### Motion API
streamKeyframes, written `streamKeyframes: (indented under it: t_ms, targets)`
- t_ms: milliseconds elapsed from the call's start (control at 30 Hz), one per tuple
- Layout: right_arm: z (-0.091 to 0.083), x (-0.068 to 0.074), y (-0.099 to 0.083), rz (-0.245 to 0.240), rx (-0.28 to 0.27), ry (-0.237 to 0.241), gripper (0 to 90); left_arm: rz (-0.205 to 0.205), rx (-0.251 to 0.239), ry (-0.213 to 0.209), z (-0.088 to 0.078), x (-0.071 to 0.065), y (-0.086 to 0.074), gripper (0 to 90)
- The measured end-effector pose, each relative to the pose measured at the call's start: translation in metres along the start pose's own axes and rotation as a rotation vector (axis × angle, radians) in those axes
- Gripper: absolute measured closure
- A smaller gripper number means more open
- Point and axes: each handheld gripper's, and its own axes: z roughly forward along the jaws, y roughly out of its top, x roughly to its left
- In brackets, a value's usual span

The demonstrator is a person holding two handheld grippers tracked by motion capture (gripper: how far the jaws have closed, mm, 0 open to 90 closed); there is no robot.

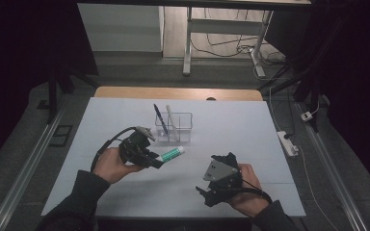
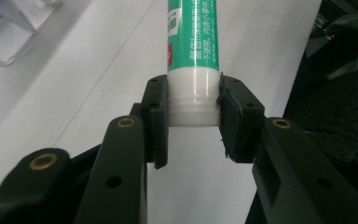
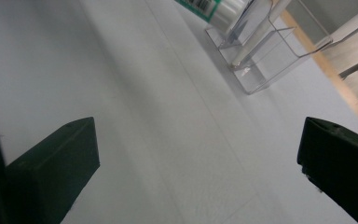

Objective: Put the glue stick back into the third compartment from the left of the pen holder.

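**Firmly held at the cap end: a light, smooth tube**

I had the left gripper clenched on the white cap end of the green-and-white tube, which stuck out over the white surface, near the clear organizer. I judged the tube light, its glossy wall slippery and probably soft enough to dent. The stiff cap with its ridged collar seemed the safest place to take hold. My right gripper stood released, jaws wide apart, with nothing between them.
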Motion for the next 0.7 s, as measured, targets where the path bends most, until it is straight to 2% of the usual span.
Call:
streamKeyframes:
  t_ms: [100, 167, 200, 267, 300, 333, 400, 467, 567, 600, 700]
  targets:
    - [0.007, 0.003, 0.005, -0.046, 0.038, -0.027, 0.0, 0.01, 0.002, -0.019, 0.004, -0.004, 0.005, 64.9]
    - [0.012, 0.005, 0.007, -0.067, 0.043, -0.034, 0.0, 0.023, 0.008, -0.038, 0.006, -0.004, 0.007, 64.9]
    - [0.014, 0.007, 0.008, -0.053, 0.049, -0.033, 0.0, 0.016, 0.006, -0.04, 0.007, -0.006, 0.008, 64.9]
    - [0.018, 0.01, 0.011, -0.072, 0.06, -0.037, 0.0, 0.03, 0.02, -0.041, 0.009, -0.006, 0.01, 64.9]
    - [0.02, 0.01, 0.011, -0.1, 0.057, -0.044, 0.0, 0.032, 0.023, -0.043, 0.01, -0.007, 0.011, 64.9]
    - [0.022, 0.012, 0.013, -0.094, 0.053, -0.052, 0.0, 0.035, 0.029, -0.043, 0.011, -0.007, 0.012, 64.9]
    - [0.025, 0.014, 0.015, -0.117, 0.058, -0.063, 0.0, 0.037, 0.032, -0.046, 0.012, -0.008, 0.013, 64.9]
    - [0.028, 0.016, 0.018, -0.146, 0.051, -0.068, 0.0, 0.043, 0.04, -0.05, 0.013, -0.009, 0.014, 64.9]
    - [0.032, 0.019, 0.022, -0.208, 0.049, -0.099, 0.0, 0.048, 0.047, -0.053, 0.015, -0.011, 0.016, 64.9]
    - [0.033, 0.021, 0.023, -0.214, 0.047, -0.108, 0.0, 0.052, 0.054, -0.055, 0.016, -0.011, 0.017, 64.9]
    - [0.037, 0.023, 0.026, -0.283, 0.045, -0.131, 3.2, 0.054, 0.061, -0.058, 0.018, -0.013, 0.018, 64.9]
